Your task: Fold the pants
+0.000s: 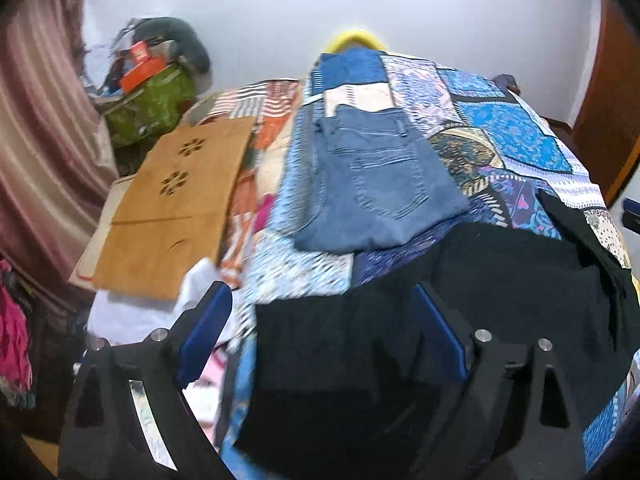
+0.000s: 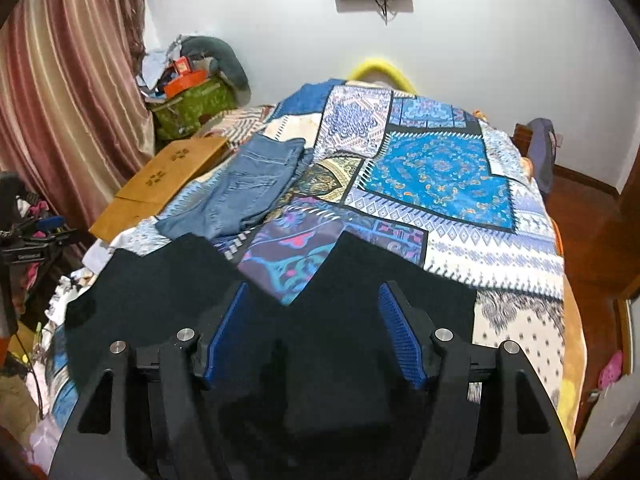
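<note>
Black pants (image 1: 500, 288) lie spread on the patchwork bedspread (image 1: 512, 128) at the near end of the bed; in the right wrist view the black pants (image 2: 168, 280) show two legs in a V shape. My left gripper (image 1: 320, 312) is open above the black cloth, holding nothing. My right gripper (image 2: 312, 308) is open above the crotch of the pants, holding nothing. A folded pair of blue jeans (image 1: 380, 184) lies further up the bed, and shows in the right wrist view (image 2: 248, 184) too.
A tan cardboard sheet (image 1: 180, 200) lies at the bed's left side. A green bag with clutter (image 1: 152, 104) stands in the far left corner beside a pink curtain (image 2: 60, 100). A wooden floor (image 2: 592, 240) runs along the right.
</note>
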{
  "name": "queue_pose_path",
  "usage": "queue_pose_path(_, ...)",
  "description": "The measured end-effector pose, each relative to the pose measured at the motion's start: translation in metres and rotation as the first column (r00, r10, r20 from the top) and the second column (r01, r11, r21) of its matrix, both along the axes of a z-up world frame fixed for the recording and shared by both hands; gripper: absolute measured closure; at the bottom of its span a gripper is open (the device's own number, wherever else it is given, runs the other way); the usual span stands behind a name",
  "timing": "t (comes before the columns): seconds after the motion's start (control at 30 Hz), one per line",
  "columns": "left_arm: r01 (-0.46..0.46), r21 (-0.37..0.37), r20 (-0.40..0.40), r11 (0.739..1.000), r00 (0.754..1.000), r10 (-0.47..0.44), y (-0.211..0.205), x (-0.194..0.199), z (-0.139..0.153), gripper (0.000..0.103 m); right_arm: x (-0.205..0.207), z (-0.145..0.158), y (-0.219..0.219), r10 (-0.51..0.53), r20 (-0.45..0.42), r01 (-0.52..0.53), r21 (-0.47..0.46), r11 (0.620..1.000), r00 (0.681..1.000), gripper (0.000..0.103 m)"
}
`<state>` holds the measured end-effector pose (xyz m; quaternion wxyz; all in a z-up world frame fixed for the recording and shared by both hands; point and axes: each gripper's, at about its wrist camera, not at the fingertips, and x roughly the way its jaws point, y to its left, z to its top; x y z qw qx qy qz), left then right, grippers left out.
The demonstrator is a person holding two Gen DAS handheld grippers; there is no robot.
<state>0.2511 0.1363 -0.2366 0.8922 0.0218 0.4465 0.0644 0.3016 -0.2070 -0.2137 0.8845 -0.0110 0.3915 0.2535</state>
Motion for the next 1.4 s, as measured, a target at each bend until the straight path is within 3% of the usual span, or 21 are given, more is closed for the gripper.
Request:
queue_pose_path(0.3, 0.092, 0.012, -0.007, 0.996, 0.996, -0.092, -0.039, 0.064, -0.021, 0.012, 0.078, -0.045, 0.014, -0.01, -0.133, 0.006, -0.029, 1.0, 0.991, 0.04)
queue_pose_path(0.57, 0.11, 0.008, -0.075, 0.994, 0.991, -0.109, -0.049, 0.087, -0.056, 0.012, 0.117, -0.078, 0.025, 0.041, -0.249, -0.052, -0.038, 0.998, 0.968, 0.04)
queue_pose_path(0.63, 0.11, 0.005, -0.086, 0.994, 0.99, -0.109, -0.05, 0.088, -0.062, 0.012, 0.122, -0.085, 0.029, 0.065, -0.273, -0.077, -0.03, 0.997, 0.96, 0.047)
queue_pose_path(0.8, 0.115, -0.009, -0.111, 0.993, 0.987, -0.115, -0.054, 0.084, -0.067, 0.012, 0.116, -0.08, 0.026, 0.071, -0.228, -0.074, -0.003, 0.997, 0.971, 0.08)
queue_pose_path(0.9, 0.115, -0.017, -0.117, 0.993, 0.986, -0.116, -0.058, 0.078, -0.065, 0.012, 0.105, -0.071, 0.018, 0.073, -0.198, -0.075, -0.002, 0.997, 0.977, 0.093)
queue_pose_path(1.17, 0.159, -0.004, -0.078, 0.987, 0.984, -0.159, -0.078, 0.05, -0.034, 0.012, 0.058, -0.009, -0.033, -0.029, -0.035, 0.032, 0.078, 0.996, 0.999, 0.094)
queue_pose_path(1.27, 0.189, 0.008, -0.071, 0.982, 0.98, -0.188, -0.088, 0.037, -0.025, 0.012, 0.027, 0.009, -0.064, -0.094, 0.02, 0.09, 0.136, 0.987, 0.995, 0.094)
queue_pose_path(1.4, 0.23, 0.009, -0.069, 0.973, 0.971, -0.229, -0.103, 0.018, -0.016, 0.012, -0.009, 0.019, -0.095, -0.159, 0.042, 0.152, 0.13, 0.98, 0.986, 0.094)
